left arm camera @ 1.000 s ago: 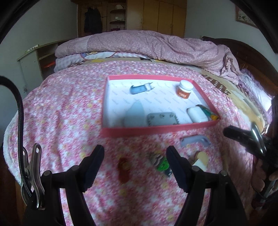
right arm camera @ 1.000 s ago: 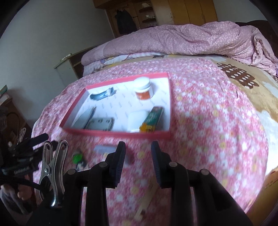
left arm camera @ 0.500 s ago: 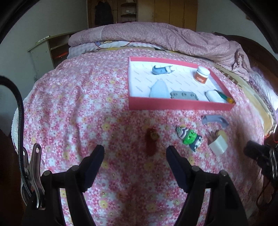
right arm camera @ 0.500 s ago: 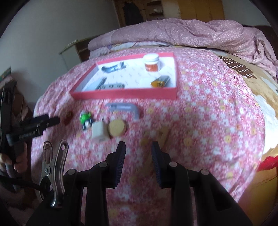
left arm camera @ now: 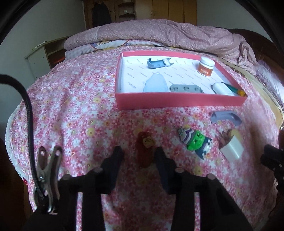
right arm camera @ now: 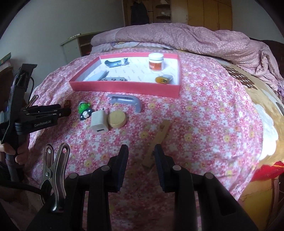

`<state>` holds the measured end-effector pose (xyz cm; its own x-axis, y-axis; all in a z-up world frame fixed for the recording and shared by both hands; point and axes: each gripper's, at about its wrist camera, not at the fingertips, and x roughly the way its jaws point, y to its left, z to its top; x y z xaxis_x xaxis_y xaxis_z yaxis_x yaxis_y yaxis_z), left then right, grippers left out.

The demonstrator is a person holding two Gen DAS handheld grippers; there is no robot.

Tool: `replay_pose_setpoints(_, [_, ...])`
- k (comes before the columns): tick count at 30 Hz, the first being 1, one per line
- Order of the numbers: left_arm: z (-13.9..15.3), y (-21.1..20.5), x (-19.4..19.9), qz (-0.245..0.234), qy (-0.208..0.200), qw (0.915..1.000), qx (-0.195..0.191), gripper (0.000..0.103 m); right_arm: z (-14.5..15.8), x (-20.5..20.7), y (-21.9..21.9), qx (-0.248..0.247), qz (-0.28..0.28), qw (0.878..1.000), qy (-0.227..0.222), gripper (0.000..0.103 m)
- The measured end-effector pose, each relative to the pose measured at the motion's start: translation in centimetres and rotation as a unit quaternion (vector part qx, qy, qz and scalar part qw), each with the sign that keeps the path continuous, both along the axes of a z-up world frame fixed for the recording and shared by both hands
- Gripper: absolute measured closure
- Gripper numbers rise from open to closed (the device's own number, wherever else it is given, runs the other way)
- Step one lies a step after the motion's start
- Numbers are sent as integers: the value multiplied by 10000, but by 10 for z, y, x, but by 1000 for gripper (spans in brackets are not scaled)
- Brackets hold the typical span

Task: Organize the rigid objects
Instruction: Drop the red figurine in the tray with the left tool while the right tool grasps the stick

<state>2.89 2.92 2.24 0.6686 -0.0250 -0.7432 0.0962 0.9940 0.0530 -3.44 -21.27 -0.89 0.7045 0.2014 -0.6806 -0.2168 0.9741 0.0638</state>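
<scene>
A red-walled tray [left arm camera: 177,102] [right arm camera: 124,87] on the pink flowered bedspread holds several small items, among them a white-capped orange jar [left arm camera: 205,66] [right arm camera: 155,62]. Loose on the spread are a dark red lion figure [left arm camera: 144,151], a green toy [left arm camera: 194,141] [right arm camera: 84,109], a white charger block [left arm camera: 230,148] [right arm camera: 98,121], a round gold lid [right arm camera: 117,119], a grey handle [left arm camera: 226,117] [right arm camera: 127,101] and a wooden stick [right arm camera: 157,142]. My left gripper [left arm camera: 139,156] is open around the lion figure. My right gripper [right arm camera: 141,156] is open just left of the stick's near end.
A rumpled pink quilt [left arm camera: 168,35] lies across the far side of the bed. A small cabinet [left arm camera: 44,55] stands at the left and a wardrobe [right arm camera: 204,12] behind. The bed's edge drops away at the right, by a red cloth [right arm camera: 268,170].
Both grippers have pulled back and lowered toward the loose items. The left jaws have narrowed around the lion figure. The right gripper has come down beside the wooden stick.
</scene>
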Motion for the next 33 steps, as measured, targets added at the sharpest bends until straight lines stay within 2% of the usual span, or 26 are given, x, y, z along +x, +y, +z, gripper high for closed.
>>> replay_pose_setpoints(1, [0,-1,0,-42,-1,10000,-6,79,-1,0,-2,15,-34,10000,16,72])
replay_pose_setpoints(3, [1,-4,-3,-153,0,9999,32,86,-2,3,-7,72,-150,9998,69,72])
replay_pose_setpoints(5, [2,-7,-9,-307,29,9995,-90,86,-3,4,-12,145,-297,9994,89,72])
replay_pose_setpoints(8, [3,-9,-16,-555,152,9973,-466,86,-4,8,-17,165,-499,9986,110,72])
replay_pose_setpoints(12, [3,-6,-13,-551,294,9948,-809,86,-5,15,-14,218,-497,9984,169,72])
replay_pose_setpoints(14, [0,-4,-12,-532,325,9944,-854,86,-6,19,-9,203,-459,9986,172,72])
replay_pose_setpoints(19, [-1,-12,-16,-602,182,9963,-593,85,-15,22,-2,109,-477,9987,158,72])
replay_pose_setpoints(27, [-5,-14,-18,-479,-38,9970,-611,84,-19,15,6,-142,-541,9984,-88,72])
replay_pose_setpoints(31, [-6,-21,-21,-399,-117,9982,-422,83,-21,14,9,-213,-568,9981,-145,72])
replay_pose_setpoints(33, [-6,-22,-22,-386,-137,9984,-377,84,-21,13,6,-188,-631,9977,-159,79])
